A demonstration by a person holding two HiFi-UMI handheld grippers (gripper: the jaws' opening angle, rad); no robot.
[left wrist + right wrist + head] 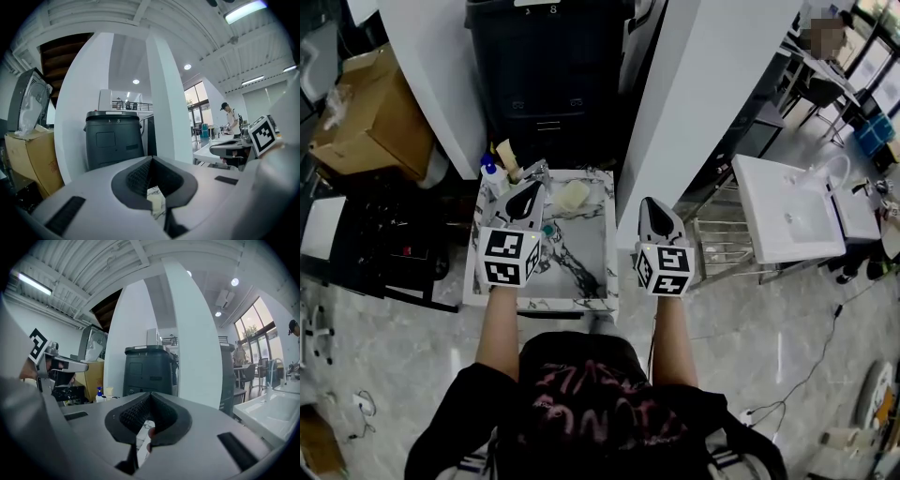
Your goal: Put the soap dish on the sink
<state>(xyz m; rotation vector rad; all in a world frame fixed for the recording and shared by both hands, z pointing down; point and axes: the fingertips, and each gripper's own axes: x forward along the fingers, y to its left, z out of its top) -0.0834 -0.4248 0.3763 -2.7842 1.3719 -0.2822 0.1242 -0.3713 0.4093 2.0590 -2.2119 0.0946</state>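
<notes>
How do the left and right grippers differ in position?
The left gripper hangs over the marble sink; the right gripper is past its right edge, by the white pillar. The left gripper's tip nears the faucet; the right gripper's is farther back. Both are shut and empty.

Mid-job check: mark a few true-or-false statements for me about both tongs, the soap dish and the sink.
1. The left tongs hang over the marble-patterned sink. True.
2. The left tongs grip the cream-coloured soap dish. False: they are shut on nothing; the dish lies at the sink's back, right of the metal faucet.
3. The right tongs gape wide open. False: they are shut and empty.
4. A blue-capped white bottle stands at the sink's back left corner. True.
</notes>
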